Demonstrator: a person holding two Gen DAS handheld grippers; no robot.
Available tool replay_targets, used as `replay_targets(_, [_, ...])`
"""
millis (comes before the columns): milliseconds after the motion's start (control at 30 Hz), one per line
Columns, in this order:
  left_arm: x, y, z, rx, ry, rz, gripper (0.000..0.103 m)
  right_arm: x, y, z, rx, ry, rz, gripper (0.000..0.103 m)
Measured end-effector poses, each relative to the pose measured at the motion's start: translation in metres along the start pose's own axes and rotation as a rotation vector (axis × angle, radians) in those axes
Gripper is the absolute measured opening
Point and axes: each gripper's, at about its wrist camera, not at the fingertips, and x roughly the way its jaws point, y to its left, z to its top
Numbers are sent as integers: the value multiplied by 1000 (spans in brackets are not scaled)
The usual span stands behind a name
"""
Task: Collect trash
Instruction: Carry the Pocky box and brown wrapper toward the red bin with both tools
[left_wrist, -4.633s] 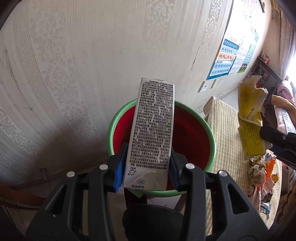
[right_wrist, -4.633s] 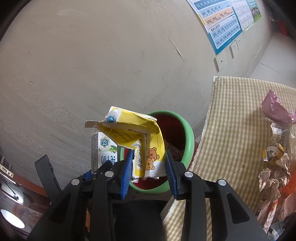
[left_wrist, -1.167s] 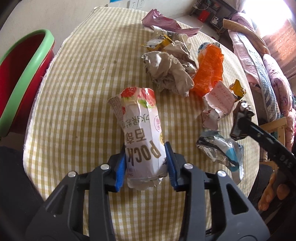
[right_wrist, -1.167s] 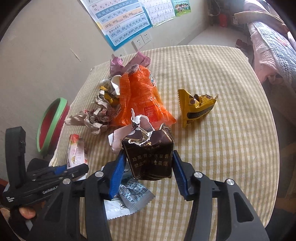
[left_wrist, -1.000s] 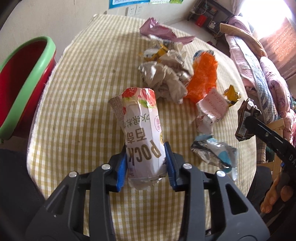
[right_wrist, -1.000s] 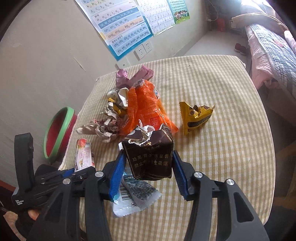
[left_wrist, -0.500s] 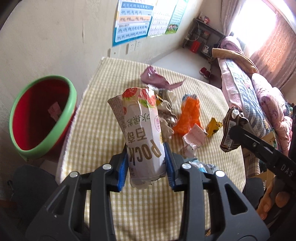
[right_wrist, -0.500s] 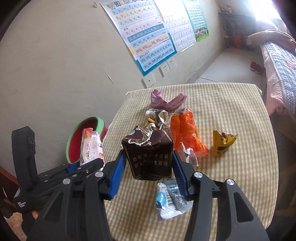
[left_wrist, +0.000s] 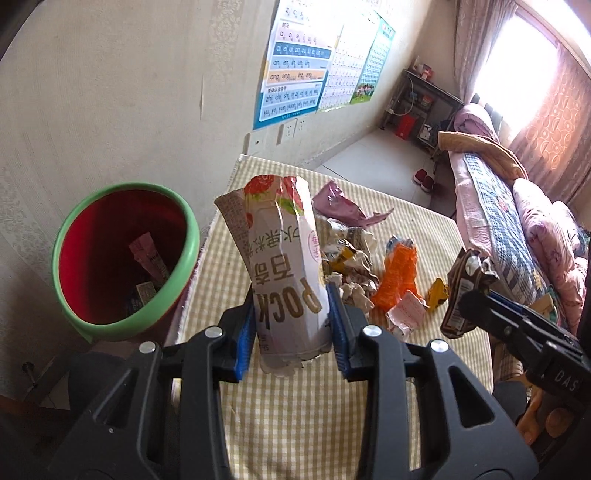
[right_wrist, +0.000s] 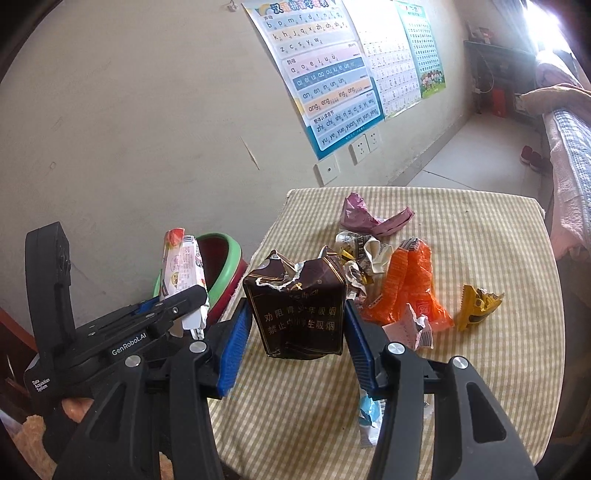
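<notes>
My left gripper (left_wrist: 291, 325) is shut on a white and pink snack box (left_wrist: 282, 258), held upright above the checked table (left_wrist: 303, 424). The same box (right_wrist: 181, 273) and left gripper (right_wrist: 184, 314) appear at the left of the right wrist view. My right gripper (right_wrist: 295, 328) is shut on a torn dark brown cigarette pack (right_wrist: 299, 314), also lifted off the table; that pack (left_wrist: 461, 295) shows at the right of the left wrist view. A red bin with a green rim (left_wrist: 110, 258) stands left of the table with some wrappers inside.
Loose trash lies on the table: a pink wrapper (right_wrist: 369, 218), crumpled paper (right_wrist: 365, 254), an orange bag (right_wrist: 410, 284), a yellow wrapper (right_wrist: 476, 302), a pale pink scrap (right_wrist: 406, 328) and a blue-white packet (right_wrist: 369, 417). A wall with posters is behind, a bed (left_wrist: 517, 206) to the right.
Both grippers have risen off the table with their items and tilted up, so the wall and bin now fill more of the views. Neither grip has changed.
</notes>
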Motion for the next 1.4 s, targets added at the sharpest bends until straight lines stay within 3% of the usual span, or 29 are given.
replay_targets(1400, [-16,77,0,-140,-49,86,34,44,80,6,-141,96,84,49])
